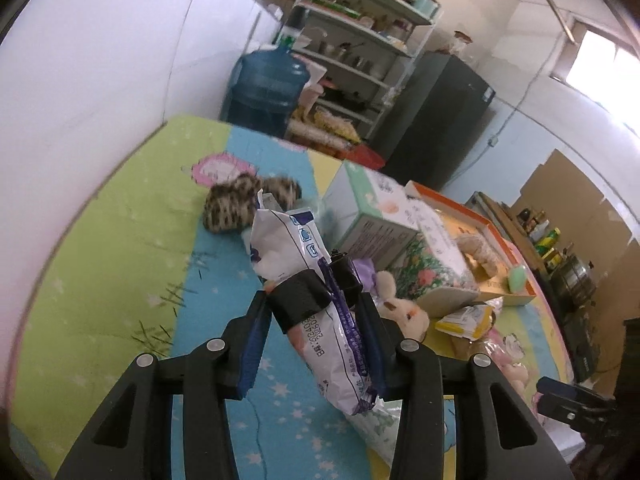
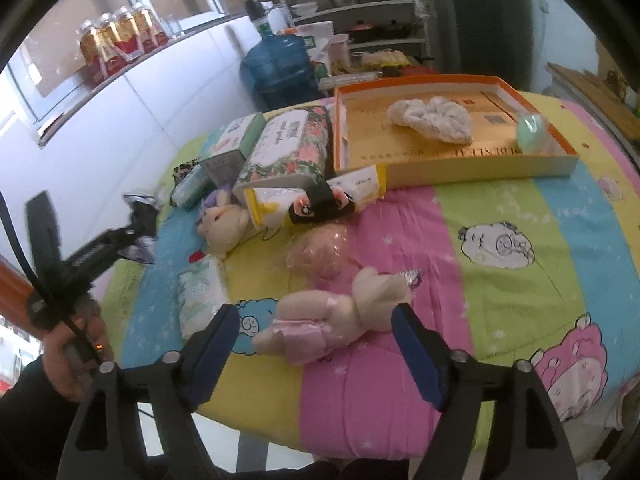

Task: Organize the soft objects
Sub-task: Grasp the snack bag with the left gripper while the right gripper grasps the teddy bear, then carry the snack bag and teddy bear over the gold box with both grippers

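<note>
My left gripper (image 1: 314, 286) is shut on a white and purple plastic packet (image 1: 316, 312) and holds it above the striped cloth; it also shows at the left of the right wrist view (image 2: 138, 216). My right gripper (image 2: 316, 320) is open, its jaws either side of a cream plush doll in a pink dress (image 2: 332, 312) lying on the cloth. An orange-rimmed box (image 2: 340, 136) at the back holds a fluffy white item (image 2: 432, 118) and a green sponge (image 2: 530, 128). A cream plush bunny (image 2: 224, 220) lies left of centre, also seen in the left wrist view (image 1: 404, 308).
A leopard-print soft item (image 1: 240, 202) lies on the far cloth. A floral tissue pack (image 2: 292, 148), a green carton (image 2: 232, 144), a yellow pack (image 2: 320, 192), a white tissue pack (image 2: 200, 296) and a pink bagged item (image 2: 320, 252) crowd the table. A blue water jug (image 2: 280, 64) stands behind.
</note>
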Demonstrator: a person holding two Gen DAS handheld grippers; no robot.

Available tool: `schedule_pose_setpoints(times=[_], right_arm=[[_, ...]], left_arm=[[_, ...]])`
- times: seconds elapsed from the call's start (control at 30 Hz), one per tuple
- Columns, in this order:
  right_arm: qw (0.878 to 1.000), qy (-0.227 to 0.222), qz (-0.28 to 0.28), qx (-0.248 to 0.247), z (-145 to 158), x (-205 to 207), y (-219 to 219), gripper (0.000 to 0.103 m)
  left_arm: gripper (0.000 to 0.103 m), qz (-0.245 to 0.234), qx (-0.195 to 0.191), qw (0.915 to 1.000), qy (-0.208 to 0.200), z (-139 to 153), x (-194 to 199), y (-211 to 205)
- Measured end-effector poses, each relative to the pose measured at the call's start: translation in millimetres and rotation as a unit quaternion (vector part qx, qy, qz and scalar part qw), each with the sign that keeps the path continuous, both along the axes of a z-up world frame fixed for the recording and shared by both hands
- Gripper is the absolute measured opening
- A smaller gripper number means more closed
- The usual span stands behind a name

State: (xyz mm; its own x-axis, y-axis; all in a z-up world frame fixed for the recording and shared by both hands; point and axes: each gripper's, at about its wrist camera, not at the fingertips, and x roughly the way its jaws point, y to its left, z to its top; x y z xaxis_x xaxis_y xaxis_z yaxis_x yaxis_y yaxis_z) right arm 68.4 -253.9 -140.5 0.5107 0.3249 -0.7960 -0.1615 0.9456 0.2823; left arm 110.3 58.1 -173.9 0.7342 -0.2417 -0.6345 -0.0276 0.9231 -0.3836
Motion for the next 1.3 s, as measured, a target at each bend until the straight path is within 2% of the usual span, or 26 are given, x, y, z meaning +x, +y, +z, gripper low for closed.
schedule_pose_setpoints(times=[0.13, 0.27, 0.33, 0.4, 0.63, 0.73, 0.77, 0.9, 0.93, 1.03, 1.3], right_arm=[[0.998, 0.004, -0.055, 0.025, -2.4, -0.3, -10.0, 0.079], [0.987, 0.028, -0.128, 0.097, -11.3, -0.2, -27.2, 0.079], [0.98, 0.04, -0.149, 0.125, -18.0, 0.3, -28.5, 0.079], [0.975, 0.049, -0.167, 0.135, -25.1, 1.5, -25.2, 0.079], [0.966, 0.074, -0.214, 0.126, -51.4, 6.3, -12.7, 0.079], [0.969, 0.072, -0.213, 0.104, -55.0, 5.3, -7.1, 0.079], [0.971, 0.072, -0.21, 0.092, -54.5, 4.9, -4.7, 0.077], [0.976, 0.07, -0.195, 0.072, -53.1, 2.2, 0.5, 0.052], [0.976, 0.07, -0.192, 0.072, -53.1, 1.1, 2.3, 0.049], [0.979, 0.063, -0.185, 0.062, -49.9, -4.4, 5.3, 0.045], [0.984, 0.031, -0.17, 0.041, -30.5, -16.3, 5.7, 0.045]], left_arm=[[0.044, -0.018, 0.015, 0.9996, -0.017, 14.1, -9.6, -1.5], [0.044, -0.041, 0.029, 0.9983, -0.029, 24.7, -20.3, -3.1], [0.044, -0.054, 0.035, 0.9974, -0.032, 28.9, -25.4, -3.1], [0.044, -0.064, 0.038, 0.9966, -0.035, 31.9, -28.5, -3.1], [0.044, -0.097, 0.061, 0.9926, -0.042, 38.5, -39.0, -0.1], [0.044, -0.101, 0.063, 0.992, -0.043, 40.3, -43.2, 3.8], [0.044, -0.101, 0.063, 0.992, -0.043, 39.9, -43.2, 3.8], [0.044, -0.104, 0.059, 0.9919, -0.043, 39.9, -44.3, 7.1], [0.044, -0.106, 0.059, 0.9917, -0.044, 40.2, -44.5, 6.4], [0.044, -0.113, 0.06, 0.9908, -0.046, 40.6, -45.7, 3.0], [0.044, -0.131, 0.059, 0.9881, -0.056, 44.7, -49.0, -8.3]])
